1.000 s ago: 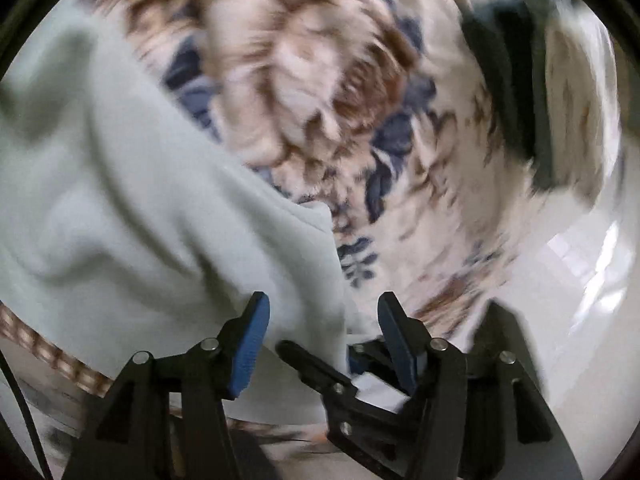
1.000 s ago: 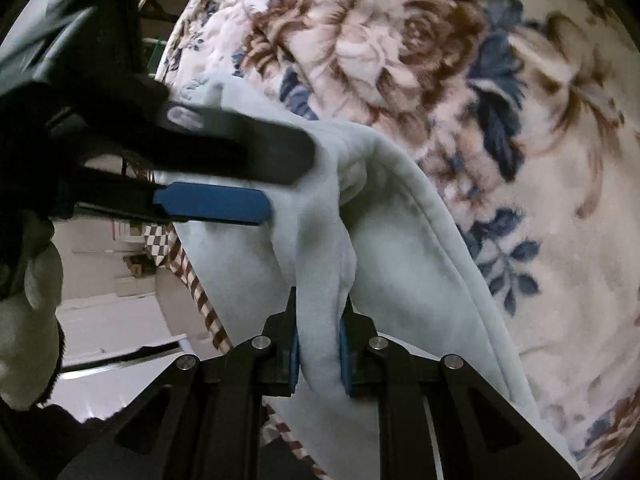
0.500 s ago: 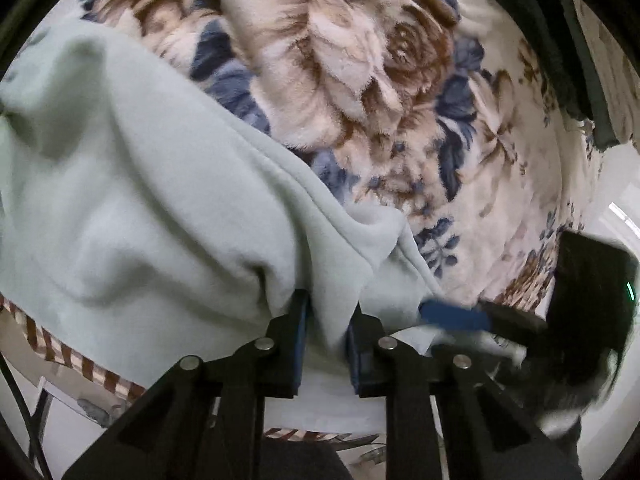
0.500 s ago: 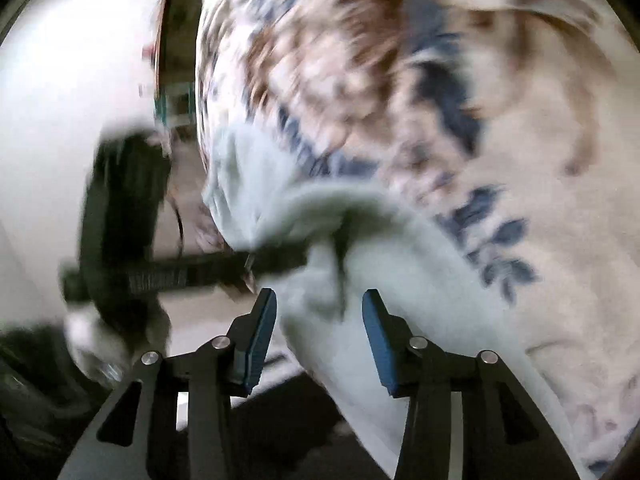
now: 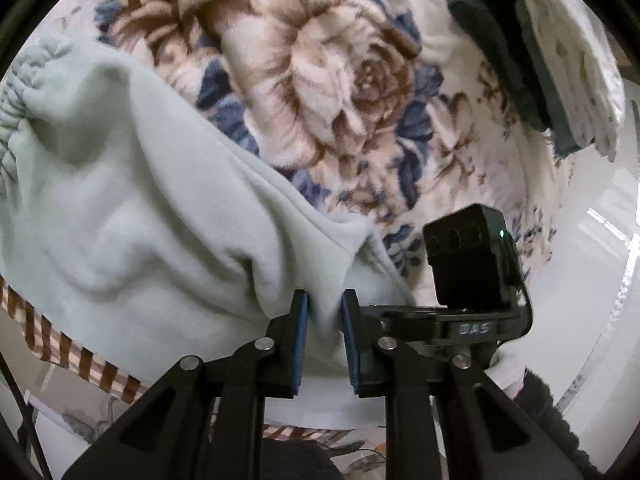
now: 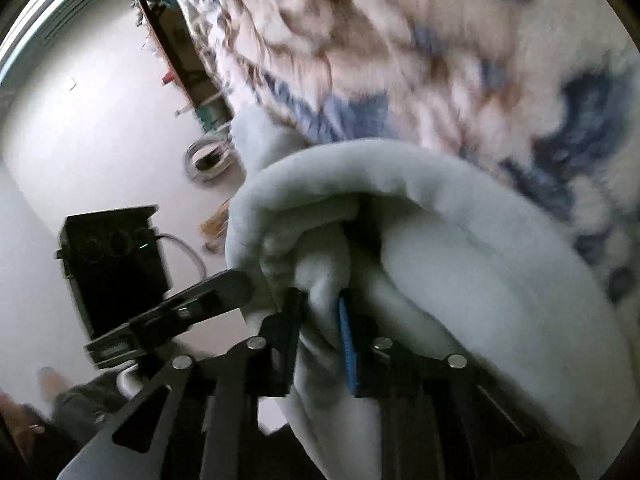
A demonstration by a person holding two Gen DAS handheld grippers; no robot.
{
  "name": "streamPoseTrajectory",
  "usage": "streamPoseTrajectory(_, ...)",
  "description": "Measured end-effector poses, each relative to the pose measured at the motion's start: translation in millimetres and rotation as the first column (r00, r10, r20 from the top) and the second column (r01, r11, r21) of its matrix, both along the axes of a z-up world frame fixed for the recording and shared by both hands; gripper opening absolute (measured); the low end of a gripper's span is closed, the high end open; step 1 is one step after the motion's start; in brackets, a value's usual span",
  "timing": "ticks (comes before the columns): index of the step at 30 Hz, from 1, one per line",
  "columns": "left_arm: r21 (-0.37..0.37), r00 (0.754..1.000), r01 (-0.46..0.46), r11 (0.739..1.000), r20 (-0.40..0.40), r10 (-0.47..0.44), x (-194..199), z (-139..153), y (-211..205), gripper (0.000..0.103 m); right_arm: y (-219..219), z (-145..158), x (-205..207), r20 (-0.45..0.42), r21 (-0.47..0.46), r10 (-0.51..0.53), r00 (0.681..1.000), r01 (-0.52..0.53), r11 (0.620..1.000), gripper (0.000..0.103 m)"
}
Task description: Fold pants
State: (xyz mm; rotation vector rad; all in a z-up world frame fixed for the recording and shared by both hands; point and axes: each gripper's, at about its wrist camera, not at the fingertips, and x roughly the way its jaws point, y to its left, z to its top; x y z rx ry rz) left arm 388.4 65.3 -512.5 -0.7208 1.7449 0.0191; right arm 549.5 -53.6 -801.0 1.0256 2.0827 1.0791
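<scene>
I'm seeing the pale green fleece pants (image 5: 132, 216) lying on the floral blanket (image 5: 328, 76), stretching away leftward from my left gripper (image 5: 323, 322), which is pinching their near edge. My right gripper (image 6: 320, 320) is closing on bunched fleece alongside. Folded dark and white clothes (image 5: 552, 60) are sitting well apart, blocking nothing.

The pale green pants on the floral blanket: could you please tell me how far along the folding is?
Early stage. Done: the left hand-held gripper is shut on an edge of the pale green pants. In hand: the right hand-held gripper is closing, with bunched pants fabric between its jaws. Left: the pants lie rumpled on the floral blanket, elastic waistband at the far end, with no neat fold visible.
</scene>
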Motion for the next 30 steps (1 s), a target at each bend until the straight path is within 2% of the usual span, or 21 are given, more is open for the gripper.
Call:
streamPoseTrajectory(2,-0.001,0.999,-0.018,1.000,0.034,0.018,2.4,8.7,8.8,0.015,-4.9,11.8,6.9,0.048,-0.058,-0.059,0.997,0.062,0.996,0.011)
streamPoseTrajectory(5,0.002,0.997,-0.057,0.998,0.050,0.057,6.5,9.9,20.9,0.017,-21.8,48.4,26.3,0.240,-0.169,-0.092,0.966,0.135,0.976,0.008)
streamPoseTrajectory(8,0.037,0.997,-0.064,0.997,0.041,0.063,8.2,2.6,27.9,0.019,-37.9,72.9,48.3,0.393,-0.273,-0.116,0.912,0.236,0.933,0.006)
streamPoseTrajectory(9,0.049,0.998,-0.051,0.998,0.035,0.049,8.3,-1.1,28.3,0.020,-42.2,77.8,55.4,0.433,-0.300,-0.098,0.896,0.246,0.922,0.003)
streamPoseTrajectory(11,0.077,0.999,-0.027,0.997,0.021,0.025,7.7,-8.3,26.0,0.021,-39.2,86.8,64.8,0.543,-0.381,-0.001,0.840,0.248,0.891,0.001)
streamPoseTrajectory(12,0.079,1.000,-0.014,0.997,0.018,0.013,7.0,-10.0,27.5,0.023,-36.0,84.8,70.8,0.546,-0.383,0.013,0.838,0.236,0.893,0.001)
streamPoseTrajectory(14,0.110,1.000,0.027,0.994,0.001,-0.028,8.6,-15.5,21.3,0.026,-49.0,70.7,82.7,0.474,-0.360,-0.026,0.880,0.221,0.906,0.001)
streamPoseTrajectory(16,0.135,0.998,0.063,0.989,0.015,-0.065,9.9,-14.9,15.1,0.026,-64.4,67.5,90.1,0.428,-0.316,-0.034,0.903,0.185,0.931,0.002)
streamPoseTrajectory(17,0.170,0.995,0.093,0.981,0.029,-0.099,11.6,-12.3,9.8,0.026,-74.0,64.6,94.0,0.405,-0.315,-0.018,0.914,0.158,0.936,0.010)
streamPoseTrajectory(18,0.190,0.992,0.112,0.975,0.043,-0.122,13.2,-10.0,5.7,0.026,-84.2,64.2,93.9,0.393,-0.329,0.006,0.919,0.135,0.935,0.031)
streamPoseTrajectory(19,0.212,0.988,0.130,0.969,0.057,-0.145,15.8,-8.3,0.6,0.029,-94.2,66.6,91.5,0.393,-0.334,0.022,0.919,0.120,0.935,0.048)
streamPoseTrajectory(20,0.239,0.983,0.141,0.961,0.077,-0.164,20.4,-5.8,-5.2,0.035,-102.5,68.8,88.5,0.393,-0.330,0.031,0.919,0.109,0.938,0.074)
streamPoseTrajectory(21,0.241,0.981,0.142,0.960,0.096,-0.169,22.3,-4.0,-8.1,0.039,-106.7,67.1,82.4,0.381,-0.327,0.049,0.923,0.085,0.941,0.077)
streamPoseTrajectory(24,0.227,0.979,0.140,0.964,0.117,-0.170,32.4,-2.9,-17.6,0.060,-113.9,44.7,64.7,0.295,-0.389,0.090,0.951,0.034,0.920,0.077)
streamPoseTrajectory(26,0.204,0.980,0.139,0.969,0.110,-0.164,36.8,-5.5,-21.0,0.063,-113.6,27.8,54.2,0.258,-0.380,0.075,0.963,0.030,0.924,0.072)
streamPoseTrajectory(28,0.202,0.981,0.138,0.970,0.108,-0.162,39.7,-5.6,-23.4,0.063,-107.9,12.0,42.4,0.212,-0.330,0.054,0.976,0.019,0.944,0.028)
streamPoseTrajectory(29,0.201,0.981,0.139,0.970,0.108,-0.163,40.6,-5.9,-24.5,0.063,-104.3,12.5,38.3,0.233,-0.312,0.047,0.971,0.029,0.950,0.016)
streamPoseTrajectory(30,0.203,0.981,0.140,0.969,0.106,-0.164,43.3,-7.6,-27.8,0.063,-104.1,16.3,36.1,0.260,-0.319,0.042,0.965,0.045,0.947,0.016)
